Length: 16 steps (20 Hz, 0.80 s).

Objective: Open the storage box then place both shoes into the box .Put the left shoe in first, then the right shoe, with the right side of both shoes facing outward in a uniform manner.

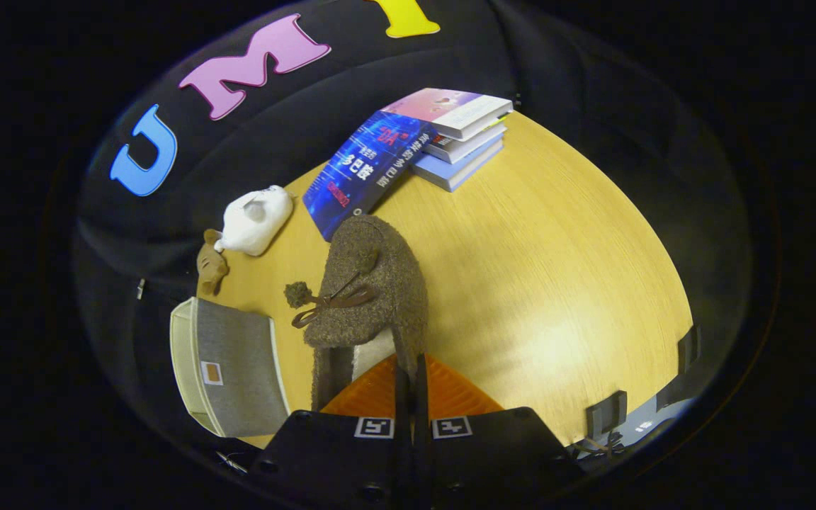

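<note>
Looking along the gripper (411, 386), I see its two orange fingers (450, 393) drawn close together, with only a thin dark slit between them, and the heel edge of the brown fuzzy shoe (372, 287) pinched in that slit, so I read it as clamped on the shoe. The shoe hangs straight ahead of the fingertips, its toe pointing away from me and its opening down by the fingers; a small pompom on a dark bow (323, 301) sits on its top side. Beside the shoe, on the side of the bow, the grey fabric storage box (234, 365) rests at the tabletop's (557, 283) edge, its pale rim showing; I cannot tell whether it is open. Beyond the box lie a white plush toy (256, 219) and a small brown one (211, 268), touching each other. Farther ahead, past the shoe's toe, a blue book (365, 173) leans against a stack of books (461, 134).
</note>
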Each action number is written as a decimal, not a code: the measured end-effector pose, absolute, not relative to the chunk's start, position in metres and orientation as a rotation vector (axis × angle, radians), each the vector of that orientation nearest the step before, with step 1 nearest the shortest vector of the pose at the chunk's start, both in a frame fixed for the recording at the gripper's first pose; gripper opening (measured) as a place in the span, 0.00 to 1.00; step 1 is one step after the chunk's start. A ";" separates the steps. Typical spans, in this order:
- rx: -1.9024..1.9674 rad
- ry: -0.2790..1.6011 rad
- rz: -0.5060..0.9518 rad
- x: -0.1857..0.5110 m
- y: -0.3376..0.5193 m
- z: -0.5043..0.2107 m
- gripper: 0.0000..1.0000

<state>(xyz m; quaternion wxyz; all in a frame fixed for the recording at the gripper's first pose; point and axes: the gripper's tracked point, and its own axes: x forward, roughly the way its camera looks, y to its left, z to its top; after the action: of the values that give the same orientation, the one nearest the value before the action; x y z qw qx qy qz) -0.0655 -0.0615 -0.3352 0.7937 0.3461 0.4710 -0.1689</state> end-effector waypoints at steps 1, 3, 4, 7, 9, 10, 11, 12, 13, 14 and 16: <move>0.755 0.993 -0.348 -0.056 -0.052 -0.324 0.05; 0.769 0.969 -0.307 -0.039 -0.029 -0.303 0.05; 0.774 0.959 -0.290 -0.031 -0.016 -0.294 0.05; 0.780 0.945 -0.234 -0.011 0.025 -0.271 0.05; 0.780 0.944 -0.195 0.000 0.055 -0.258 0.05; 0.782 0.942 -0.176 0.005 0.070 -0.252 0.05; 0.785 0.944 -0.156 0.008 0.086 -0.248 0.05; 0.796 0.942 -0.143 0.013 0.101 -0.244 0.05; 0.806 0.945 -0.126 0.018 0.117 -0.240 0.05; 0.811 0.951 -0.110 0.022 0.131 -0.236 0.05; 0.816 0.959 -0.090 0.033 0.158 -0.232 0.05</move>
<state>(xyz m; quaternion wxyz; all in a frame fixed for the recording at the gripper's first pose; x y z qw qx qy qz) 0.0327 0.1576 -0.2325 0.8074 0.3816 0.4481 -0.0423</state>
